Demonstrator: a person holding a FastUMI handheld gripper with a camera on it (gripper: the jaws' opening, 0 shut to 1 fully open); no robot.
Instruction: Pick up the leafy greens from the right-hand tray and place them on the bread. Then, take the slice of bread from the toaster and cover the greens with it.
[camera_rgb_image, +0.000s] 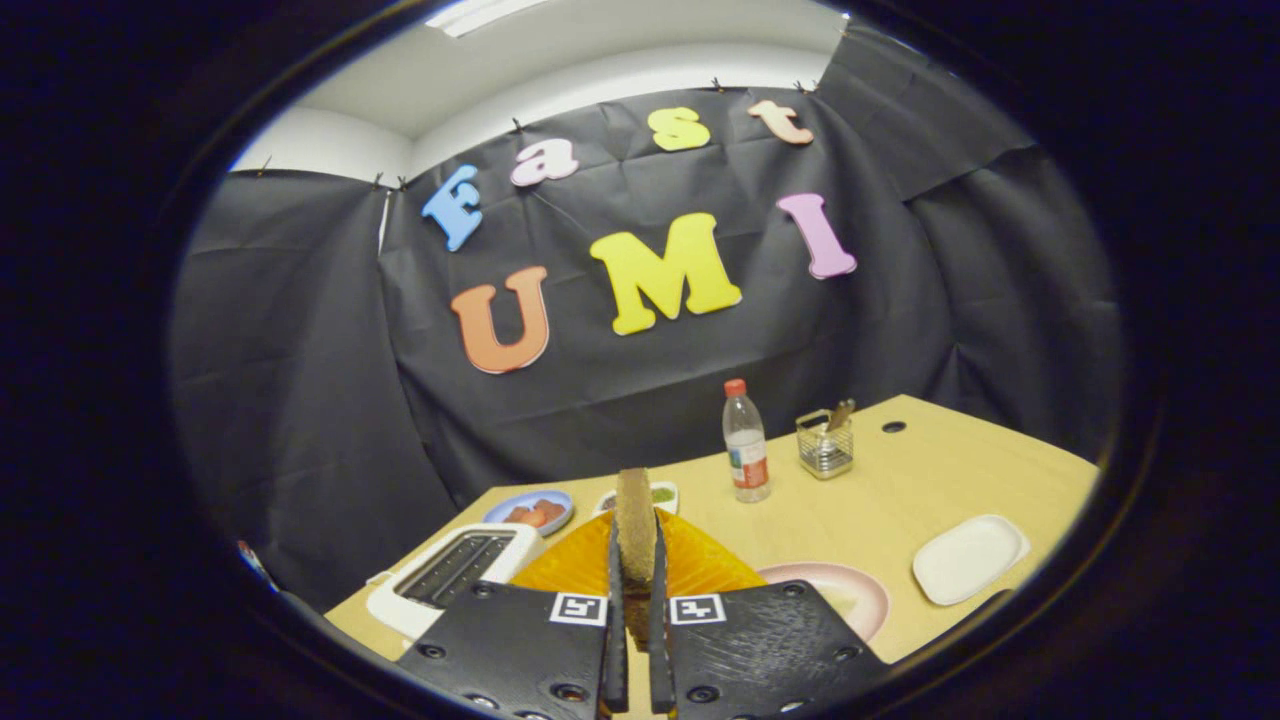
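The slice of bread stands edge-on, clamped between the tongs above the orange board beside the toaster, light, crumbly, best held gently by its lower edge, with the tongs raised level over the counter.

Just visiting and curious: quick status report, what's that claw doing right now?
Gripper shut on brown slice of bread, held upright on edge. White toaster beside fingers. Orange tray just ahead. Nothing in the way.
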